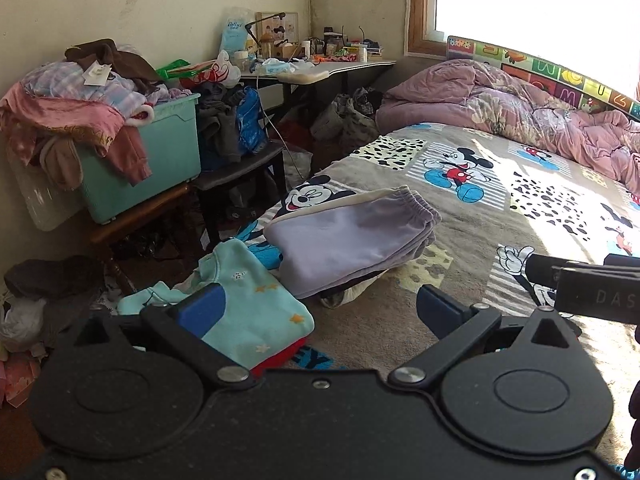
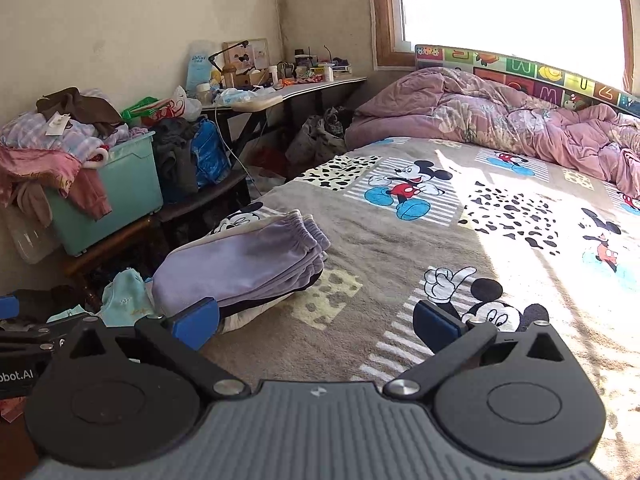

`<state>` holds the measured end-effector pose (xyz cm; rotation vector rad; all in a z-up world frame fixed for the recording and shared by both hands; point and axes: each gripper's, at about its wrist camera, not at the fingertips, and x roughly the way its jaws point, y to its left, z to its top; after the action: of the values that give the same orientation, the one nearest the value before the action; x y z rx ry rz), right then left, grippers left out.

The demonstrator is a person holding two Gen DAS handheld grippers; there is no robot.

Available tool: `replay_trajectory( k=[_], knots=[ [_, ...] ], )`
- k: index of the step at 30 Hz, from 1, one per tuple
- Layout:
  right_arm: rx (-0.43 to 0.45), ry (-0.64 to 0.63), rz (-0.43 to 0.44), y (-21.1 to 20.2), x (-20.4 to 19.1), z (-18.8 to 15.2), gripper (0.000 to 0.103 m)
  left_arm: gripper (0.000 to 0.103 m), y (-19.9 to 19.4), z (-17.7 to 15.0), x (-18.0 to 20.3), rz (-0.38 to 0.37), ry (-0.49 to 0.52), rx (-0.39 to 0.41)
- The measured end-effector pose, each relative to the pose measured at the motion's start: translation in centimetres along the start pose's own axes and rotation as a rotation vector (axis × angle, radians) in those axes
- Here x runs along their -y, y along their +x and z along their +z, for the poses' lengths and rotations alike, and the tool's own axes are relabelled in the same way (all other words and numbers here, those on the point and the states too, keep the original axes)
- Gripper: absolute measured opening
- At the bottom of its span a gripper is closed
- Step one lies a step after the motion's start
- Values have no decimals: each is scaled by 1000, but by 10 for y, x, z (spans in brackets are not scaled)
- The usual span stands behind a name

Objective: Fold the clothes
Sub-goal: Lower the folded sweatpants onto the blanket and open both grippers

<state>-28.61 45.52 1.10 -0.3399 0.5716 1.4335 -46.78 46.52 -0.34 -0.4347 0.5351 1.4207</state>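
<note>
Folded lilac sweatpants (image 1: 352,236) lie on top of other folded clothes at the left edge of the Mickey Mouse bedspread (image 1: 472,216); they also show in the right wrist view (image 2: 244,264). A folded light-blue garment with stars (image 1: 248,312) lies just in front of them, over something red. My left gripper (image 1: 316,312) is open and empty, its left finger over the blue garment. My right gripper (image 2: 320,322) is open and empty above the bedspread (image 2: 400,248), right of the pile, its left finger close to the pile's near edge.
A teal bin (image 1: 168,160) heaped with unfolded clothes sits on a wooden stool left of the bed. A crumpled pink quilt (image 1: 500,108) fills the bed's far side. A cluttered desk (image 1: 320,68) stands in the corner. Clothes litter the floor (image 1: 48,280).
</note>
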Motion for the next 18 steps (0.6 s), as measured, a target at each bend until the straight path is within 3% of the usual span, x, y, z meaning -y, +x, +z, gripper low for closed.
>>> replay_trajectory(
  k=[12, 18],
  knots=[
    [-56, -14, 4, 5, -17, -10, 102, 103, 0, -6, 1, 71, 37, -26],
    [-73, 3, 4, 4, -17, -12, 102, 103, -5, -7, 3, 47, 33, -18]
  ],
)
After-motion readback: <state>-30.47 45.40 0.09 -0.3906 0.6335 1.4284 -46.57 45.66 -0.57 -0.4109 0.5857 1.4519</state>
